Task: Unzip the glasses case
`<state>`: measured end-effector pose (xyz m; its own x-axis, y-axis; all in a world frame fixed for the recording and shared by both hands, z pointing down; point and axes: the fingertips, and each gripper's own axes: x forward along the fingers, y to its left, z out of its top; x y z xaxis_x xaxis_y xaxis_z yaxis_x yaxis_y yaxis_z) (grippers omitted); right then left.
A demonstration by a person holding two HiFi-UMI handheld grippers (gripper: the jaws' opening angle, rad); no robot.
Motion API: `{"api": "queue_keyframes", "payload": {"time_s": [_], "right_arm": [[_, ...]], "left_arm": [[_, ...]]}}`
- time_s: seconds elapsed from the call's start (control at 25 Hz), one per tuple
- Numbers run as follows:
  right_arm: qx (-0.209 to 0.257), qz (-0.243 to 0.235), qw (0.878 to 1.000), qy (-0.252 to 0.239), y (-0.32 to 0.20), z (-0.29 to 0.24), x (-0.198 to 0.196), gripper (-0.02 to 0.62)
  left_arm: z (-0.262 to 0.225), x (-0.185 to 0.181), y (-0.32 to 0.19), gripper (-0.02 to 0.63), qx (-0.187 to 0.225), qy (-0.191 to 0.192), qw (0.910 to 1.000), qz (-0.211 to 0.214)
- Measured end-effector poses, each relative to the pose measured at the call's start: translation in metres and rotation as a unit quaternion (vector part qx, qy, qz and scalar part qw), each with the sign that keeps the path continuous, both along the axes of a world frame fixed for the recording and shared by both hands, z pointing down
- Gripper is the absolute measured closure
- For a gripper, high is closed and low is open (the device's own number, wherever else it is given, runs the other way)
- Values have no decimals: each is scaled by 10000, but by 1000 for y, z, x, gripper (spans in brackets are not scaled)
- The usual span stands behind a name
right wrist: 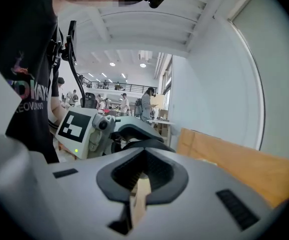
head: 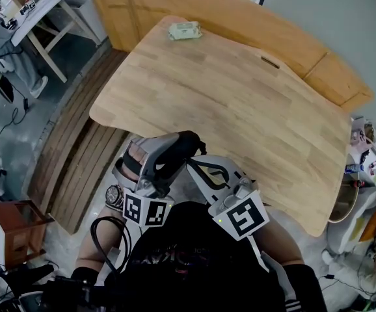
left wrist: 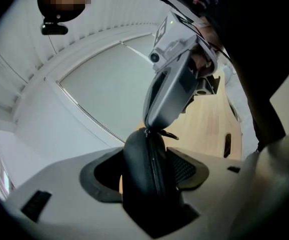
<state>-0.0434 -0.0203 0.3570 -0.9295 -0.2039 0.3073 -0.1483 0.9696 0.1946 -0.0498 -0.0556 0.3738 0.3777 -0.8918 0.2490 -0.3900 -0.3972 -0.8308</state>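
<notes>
The black glasses case (head: 183, 149) is held in the air just off the near edge of the wooden table (head: 240, 96). My left gripper (head: 174, 153) is shut on the case; in the left gripper view the case (left wrist: 144, 164) stands on edge between the two pads, zip seam facing the camera. My right gripper (head: 200, 168) comes in from the right. Its shut tip (left wrist: 150, 126) meets the top of the case at the zip's slider, and a small black tab (left wrist: 168, 133) sticks out beside it. In the right gripper view the jaws (right wrist: 142, 176) are pressed together, with the case (right wrist: 147, 145) just beyond.
A small pale green object (head: 185, 30) lies at the table's far end. A curved wooden panel (head: 292, 38) stands behind the table. Slatted wood flooring (head: 77, 168) runs along the left, with a brown stool (head: 12, 229) lower left. The person's body is close behind both grippers.
</notes>
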Motion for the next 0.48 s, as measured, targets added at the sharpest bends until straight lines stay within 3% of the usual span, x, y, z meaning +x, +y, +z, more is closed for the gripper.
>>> {"api": "queue_keyframes", "payload": {"time_s": [0.24,0.48], "right_arm": [[-32,-44,9998,168,7,-12,3,577],[282,377,9983,350,3,-10,2,577]], "left_arm": [[-13,1,10,336,429,1,9988,222],[-8,-3,6,336,397,-181,9990,-124]]}}
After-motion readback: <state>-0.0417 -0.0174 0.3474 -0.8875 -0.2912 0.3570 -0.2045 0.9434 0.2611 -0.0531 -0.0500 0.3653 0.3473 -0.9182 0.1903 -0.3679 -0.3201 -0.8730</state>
